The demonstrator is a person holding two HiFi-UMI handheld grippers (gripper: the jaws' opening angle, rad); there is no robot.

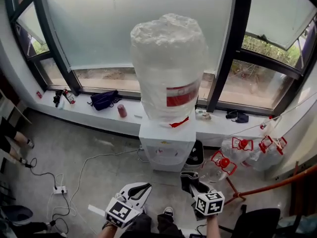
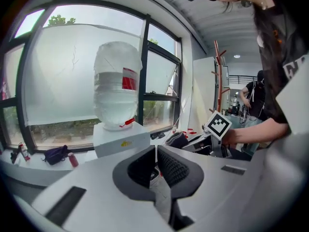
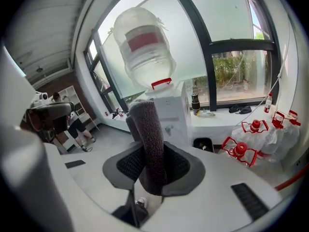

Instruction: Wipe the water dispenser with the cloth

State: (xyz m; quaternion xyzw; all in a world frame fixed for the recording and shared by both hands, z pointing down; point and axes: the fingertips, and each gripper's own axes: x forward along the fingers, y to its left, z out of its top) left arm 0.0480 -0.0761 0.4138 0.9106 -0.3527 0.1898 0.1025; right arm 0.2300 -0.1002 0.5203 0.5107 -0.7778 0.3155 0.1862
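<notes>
The white water dispenser stands on the floor against the window sill, with a large plastic-wrapped bottle on top. Both grippers hang low in front of it, well short of touching. My right gripper is shut on a rolled dark cloth, which sticks up past the pads towards the dispenser. My left gripper is to the left, its pads closed together with nothing between them. The dispenser and bottle show ahead in the left gripper view.
A black bin sits right of the dispenser. Red-capped empty bottles and an orange pole lie at right. On the sill are a black bag and a red can. Cables and a power strip cross the floor at left.
</notes>
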